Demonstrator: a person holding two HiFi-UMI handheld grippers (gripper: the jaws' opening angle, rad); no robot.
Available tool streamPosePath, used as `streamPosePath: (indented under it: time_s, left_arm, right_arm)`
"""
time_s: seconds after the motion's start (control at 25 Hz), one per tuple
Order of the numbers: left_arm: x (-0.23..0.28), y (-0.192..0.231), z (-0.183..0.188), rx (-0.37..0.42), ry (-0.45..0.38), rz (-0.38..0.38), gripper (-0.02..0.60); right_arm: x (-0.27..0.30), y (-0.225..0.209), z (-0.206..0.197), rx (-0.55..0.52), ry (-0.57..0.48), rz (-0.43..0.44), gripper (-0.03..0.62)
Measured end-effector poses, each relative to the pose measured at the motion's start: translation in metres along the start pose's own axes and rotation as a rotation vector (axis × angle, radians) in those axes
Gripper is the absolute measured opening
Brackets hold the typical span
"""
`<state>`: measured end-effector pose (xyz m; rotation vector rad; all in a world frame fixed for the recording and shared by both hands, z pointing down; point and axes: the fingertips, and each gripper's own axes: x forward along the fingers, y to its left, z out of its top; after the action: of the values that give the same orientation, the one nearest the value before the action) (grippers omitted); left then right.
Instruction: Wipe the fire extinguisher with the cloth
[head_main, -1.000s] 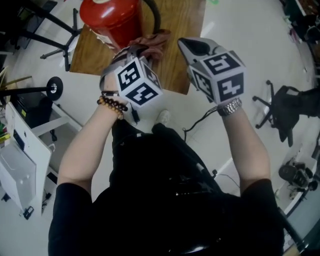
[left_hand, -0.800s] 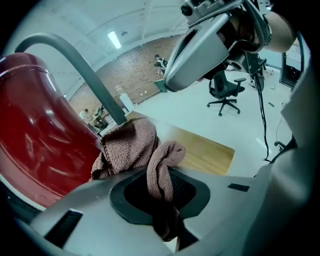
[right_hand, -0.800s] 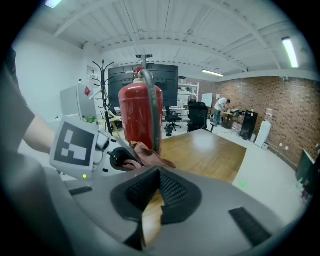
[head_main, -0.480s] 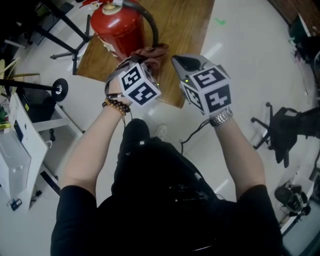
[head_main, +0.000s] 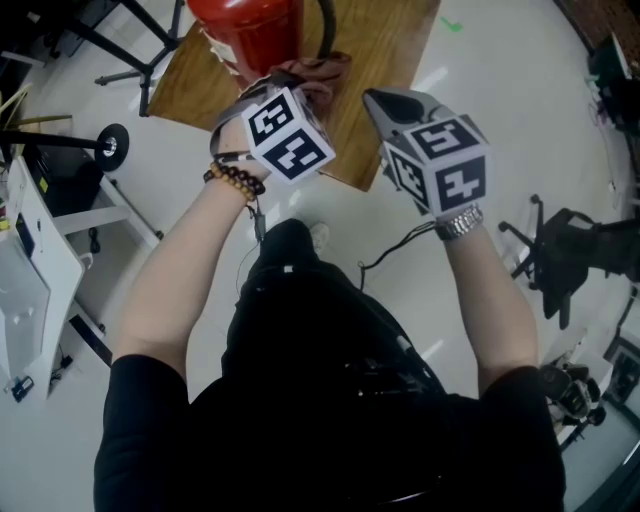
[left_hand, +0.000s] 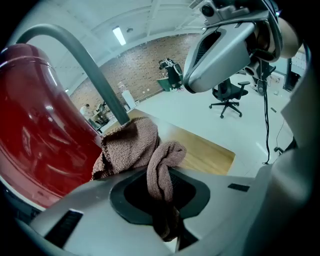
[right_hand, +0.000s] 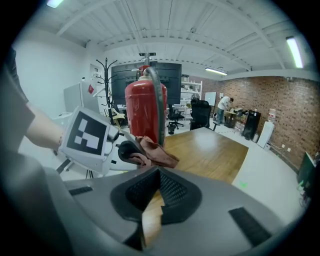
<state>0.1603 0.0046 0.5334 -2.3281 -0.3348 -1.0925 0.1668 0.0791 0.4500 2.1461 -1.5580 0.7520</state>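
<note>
Fire extinguisher (head_main: 250, 30) shifted up the view, top cut off.

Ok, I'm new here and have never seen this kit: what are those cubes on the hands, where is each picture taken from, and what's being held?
A person holds a two-jaw gripper in each hand; the marker cubes are part of them. The top-down picture comes from a head camera, the other two from cameras riding on the grippers. A red fire extinguisher stands on a wooden table. The left gripper is clamped on a brown cloth beside it. The right gripper is shut and empty.
</note>
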Motion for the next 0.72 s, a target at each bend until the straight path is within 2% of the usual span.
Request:
streamPosePath:
  time_s: [0.36, 0.72]
  left_arm:
    - [0.022, -0.013, -0.023, -0.026, 0.073, -0.024, 0.058]
    - [0.048, -0.033, -0.041, -0.118, 0.097, -0.068, 0.058]
  right_arm:
    - [0.008, -0.005, 0.004, 0.005, 0.006, -0.008, 0.025]
    - [0.024, -0.023, 0.003, -0.001, 0.045, -0.037, 0.025]
